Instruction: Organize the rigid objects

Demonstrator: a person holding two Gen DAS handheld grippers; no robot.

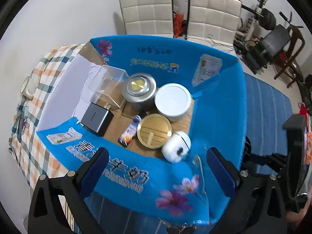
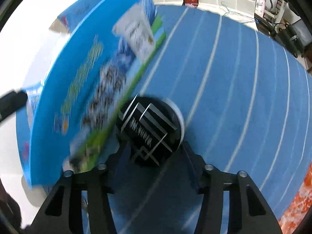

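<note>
A round black tin (image 2: pixel 149 130) with silver line print and a pale rim is clamped between the fingers of the right gripper (image 2: pixel 152 152), just beside the blue carton (image 2: pixel 58 105), which is blurred at 10 o'clock. The left gripper (image 1: pixel 157 167) is held with fingers wide apart above the carton's near wall; inside, a silver tin (image 1: pixel 138 90), white tin (image 1: pixel 172 101) and gold lid (image 1: pixel 154 130) are seen
</note>
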